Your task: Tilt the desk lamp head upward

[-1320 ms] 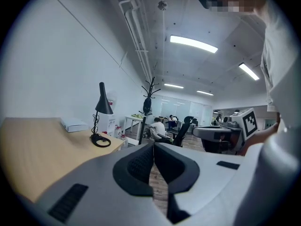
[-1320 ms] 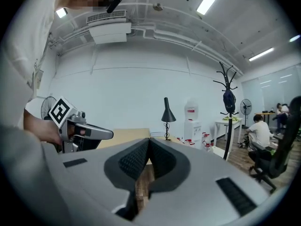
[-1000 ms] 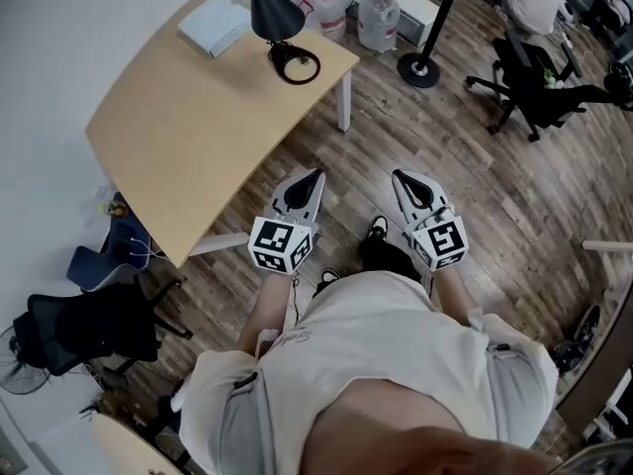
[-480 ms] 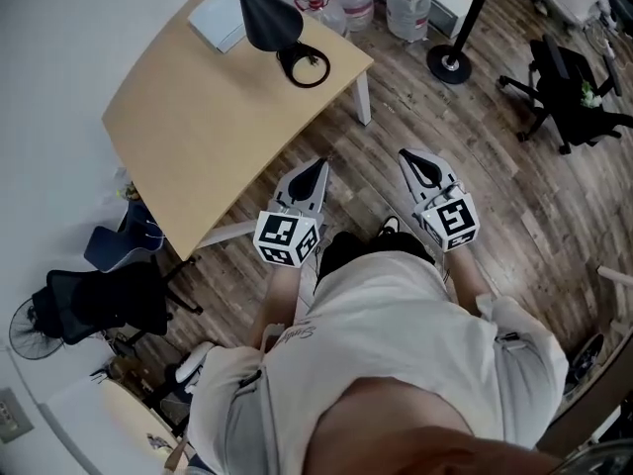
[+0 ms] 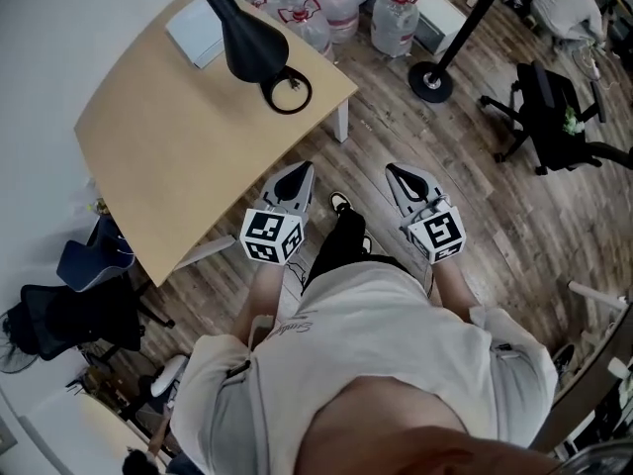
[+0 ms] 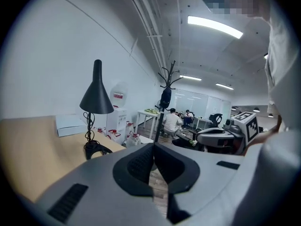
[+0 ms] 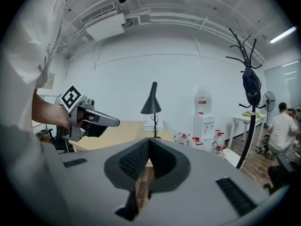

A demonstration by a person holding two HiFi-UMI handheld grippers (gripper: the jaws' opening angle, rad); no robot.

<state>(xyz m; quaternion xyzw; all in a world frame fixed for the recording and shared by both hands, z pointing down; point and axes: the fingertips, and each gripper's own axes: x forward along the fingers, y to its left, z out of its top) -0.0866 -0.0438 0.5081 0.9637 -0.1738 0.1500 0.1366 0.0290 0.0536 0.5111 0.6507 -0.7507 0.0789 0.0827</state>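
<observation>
A black desk lamp (image 5: 253, 46) stands near the far right corner of the light wooden desk (image 5: 168, 156), its cone head (image 6: 96, 100) facing down over a round base (image 5: 289, 93). In the right gripper view the lamp (image 7: 152, 105) rises above the closed jaws. My left gripper (image 5: 296, 181) is shut and empty, held off the desk's near edge, well short of the lamp. My right gripper (image 5: 401, 178) is shut and empty too, over the floor to the right. In each gripper view the jaw tips meet (image 6: 153, 146) (image 7: 147, 141).
A white box (image 5: 198, 32) lies on the desk behind the lamp. Water jugs (image 5: 341, 8) and a coat-stand base (image 5: 431, 79) sit on the wooden floor beyond the desk. Office chairs (image 5: 539, 107) stand at right, another (image 5: 69, 315) at left.
The head view has shifted, and the desk and lamp sit slightly lower and more to the left. Both grippers stay shut and side by side.
</observation>
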